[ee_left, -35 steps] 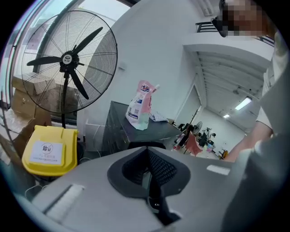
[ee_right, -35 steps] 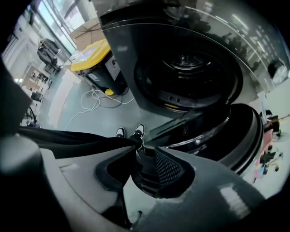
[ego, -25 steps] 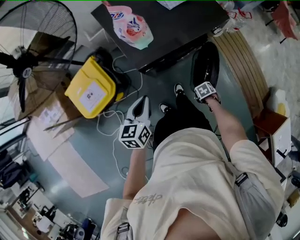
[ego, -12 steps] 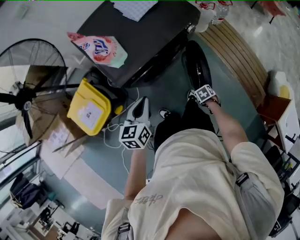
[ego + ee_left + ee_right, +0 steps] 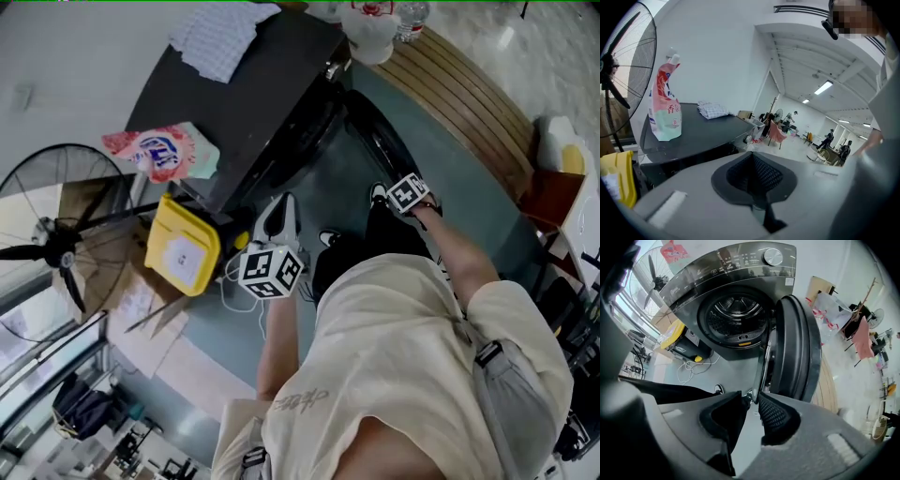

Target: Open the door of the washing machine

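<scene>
Noting grey floor (image 5: 342, 192); washing machine (image 5: 736, 310) door (image 5: 797, 343) swung open. Left gripper (image 5: 752, 158) closed, empty; right gripper (image 5: 751, 400) parted, jaws just been closing, nothing gripped.

Head view high above the person (image 5: 403, 375), steeply down onto the washing machine (image 5: 253, 103) top and floor, left gripper view near level across that top beside the detergent pouch (image 5: 663, 110), right gripper view close before the open door (image 5: 797, 348), facing the drum (image 5: 736, 315), fan (image 5: 56, 253) in all three.

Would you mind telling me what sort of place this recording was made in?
Probably a large open office or lab rather than a home: a washing machine stands beside a pedestal fan, with a detergent pouch on top, and people move about under ceiling strip lights farther back.
</scene>
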Demonstrator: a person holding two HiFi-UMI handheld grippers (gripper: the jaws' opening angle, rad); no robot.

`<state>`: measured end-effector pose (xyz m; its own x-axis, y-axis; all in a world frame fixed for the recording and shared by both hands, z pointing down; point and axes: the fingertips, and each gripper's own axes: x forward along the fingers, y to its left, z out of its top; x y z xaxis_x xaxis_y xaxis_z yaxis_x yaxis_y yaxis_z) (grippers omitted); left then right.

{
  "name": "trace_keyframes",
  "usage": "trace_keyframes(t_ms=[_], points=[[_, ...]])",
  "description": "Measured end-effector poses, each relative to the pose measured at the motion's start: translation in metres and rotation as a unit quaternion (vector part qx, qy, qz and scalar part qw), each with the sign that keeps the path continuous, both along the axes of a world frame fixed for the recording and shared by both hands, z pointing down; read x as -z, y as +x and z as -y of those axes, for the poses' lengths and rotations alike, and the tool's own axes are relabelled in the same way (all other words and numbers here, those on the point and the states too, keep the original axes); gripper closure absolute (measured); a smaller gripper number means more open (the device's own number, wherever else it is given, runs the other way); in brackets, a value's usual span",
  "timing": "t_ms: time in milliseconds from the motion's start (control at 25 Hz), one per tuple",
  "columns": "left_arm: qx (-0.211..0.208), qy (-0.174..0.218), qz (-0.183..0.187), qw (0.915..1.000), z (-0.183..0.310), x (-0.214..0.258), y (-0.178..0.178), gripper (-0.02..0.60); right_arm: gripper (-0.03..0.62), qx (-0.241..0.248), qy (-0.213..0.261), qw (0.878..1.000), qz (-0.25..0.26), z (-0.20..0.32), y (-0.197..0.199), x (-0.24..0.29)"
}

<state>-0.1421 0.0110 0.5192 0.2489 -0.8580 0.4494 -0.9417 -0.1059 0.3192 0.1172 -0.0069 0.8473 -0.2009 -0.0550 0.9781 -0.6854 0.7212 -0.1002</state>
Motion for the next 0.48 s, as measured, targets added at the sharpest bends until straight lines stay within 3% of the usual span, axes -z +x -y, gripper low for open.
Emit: trace_keyframes(t_ms=[480], points=[[-0.027, 0.0, 0.016, 0.9995, 0.052, 0.003, 0.058, 0.563, 0.488, -0.029, 0.014, 0.999, 0.019, 0.044, 0.055, 0.002]])
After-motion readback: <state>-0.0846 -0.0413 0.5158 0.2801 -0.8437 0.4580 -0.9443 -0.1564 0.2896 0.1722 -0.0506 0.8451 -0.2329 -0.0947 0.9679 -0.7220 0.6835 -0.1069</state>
